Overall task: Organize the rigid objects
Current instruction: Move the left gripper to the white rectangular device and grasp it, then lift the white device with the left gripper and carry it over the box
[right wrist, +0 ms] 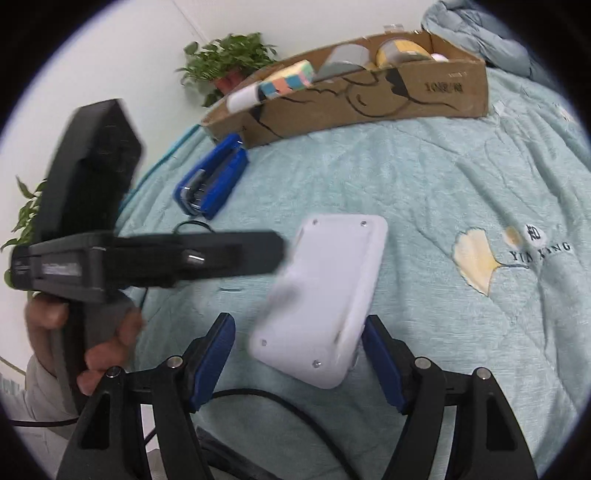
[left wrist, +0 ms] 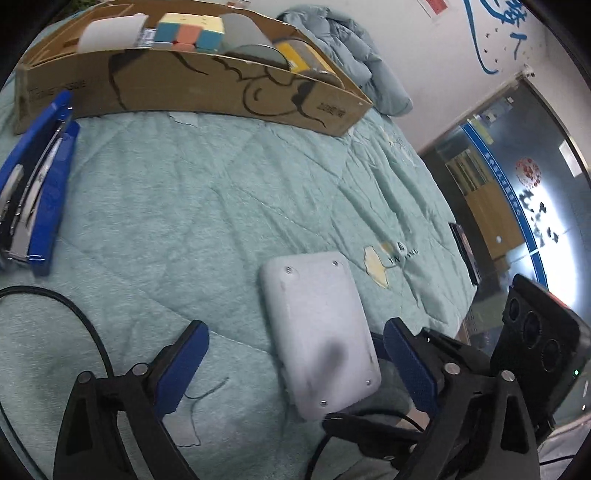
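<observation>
A flat white rectangular device (left wrist: 317, 336) with small screws at its corners lies on the green quilt; it also shows in the right wrist view (right wrist: 325, 295). My left gripper (left wrist: 295, 365) is open, its blue pads either side of the device's near end, not touching. My right gripper (right wrist: 299, 354) is open around the device's near end, the right pad close to its edge. A blue stapler (left wrist: 37, 188) lies at the left, also seen in the right wrist view (right wrist: 212, 179). A cardboard box (left wrist: 184, 81) at the back holds a colour cube (left wrist: 188, 31), tape rolls and a white roll.
The left gripper's body (right wrist: 110, 254) and the hand holding it fill the left of the right wrist view. A black cable (left wrist: 74, 314) runs over the quilt. A grey-blue duvet (left wrist: 354, 59) is bunched behind the box. Potted plants (right wrist: 225, 62) stand by the wall. The bed edge drops off at right.
</observation>
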The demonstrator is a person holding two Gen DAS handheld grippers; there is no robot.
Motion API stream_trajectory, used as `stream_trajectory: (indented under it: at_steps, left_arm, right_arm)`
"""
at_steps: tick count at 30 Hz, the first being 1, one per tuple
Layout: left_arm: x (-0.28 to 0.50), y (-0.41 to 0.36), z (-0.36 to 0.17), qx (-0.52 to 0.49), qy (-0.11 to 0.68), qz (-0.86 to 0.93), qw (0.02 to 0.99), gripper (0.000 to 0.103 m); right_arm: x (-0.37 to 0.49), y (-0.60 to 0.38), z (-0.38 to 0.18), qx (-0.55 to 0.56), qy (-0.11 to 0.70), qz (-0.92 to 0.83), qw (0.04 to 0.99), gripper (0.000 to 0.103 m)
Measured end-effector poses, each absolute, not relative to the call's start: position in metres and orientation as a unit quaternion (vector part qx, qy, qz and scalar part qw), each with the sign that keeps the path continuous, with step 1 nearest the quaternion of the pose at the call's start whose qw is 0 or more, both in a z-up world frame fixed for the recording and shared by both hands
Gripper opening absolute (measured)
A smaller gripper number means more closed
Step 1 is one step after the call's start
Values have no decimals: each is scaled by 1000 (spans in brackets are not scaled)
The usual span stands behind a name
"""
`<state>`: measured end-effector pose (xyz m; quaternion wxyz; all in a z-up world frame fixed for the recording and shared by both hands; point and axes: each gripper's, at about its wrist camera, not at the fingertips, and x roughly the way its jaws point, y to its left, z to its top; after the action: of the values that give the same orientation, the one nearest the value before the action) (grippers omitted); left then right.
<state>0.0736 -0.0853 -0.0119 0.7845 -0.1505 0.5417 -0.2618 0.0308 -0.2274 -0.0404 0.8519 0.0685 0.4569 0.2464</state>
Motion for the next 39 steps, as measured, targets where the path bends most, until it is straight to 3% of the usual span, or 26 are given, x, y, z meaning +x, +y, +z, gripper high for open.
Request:
stream_trajectory:
  at_steps: [2,7,14,24,39]
  left_arm:
    - [75,-93,-18,-165,555,-284,764,59]
    - [74,-102,-26,-166,562,-278,761,43]
    - [74,-94,-29,-187,561,-280,756,36]
    - [85,-91,-17,-187,549,-278,766,34]
    - [110,-50,76,-149,454,-212,853,34]
  right_arm:
    - [30,-218,-41,41,453,238,858,72]
    - [33,-218,-48,38,464,231,854,72]
    - [34,-222,-45,33,470,202,858,66]
    - [47,-212,-37,-12,463,179,868,65]
    - [94,-169,24,-25,371,222,901,63]
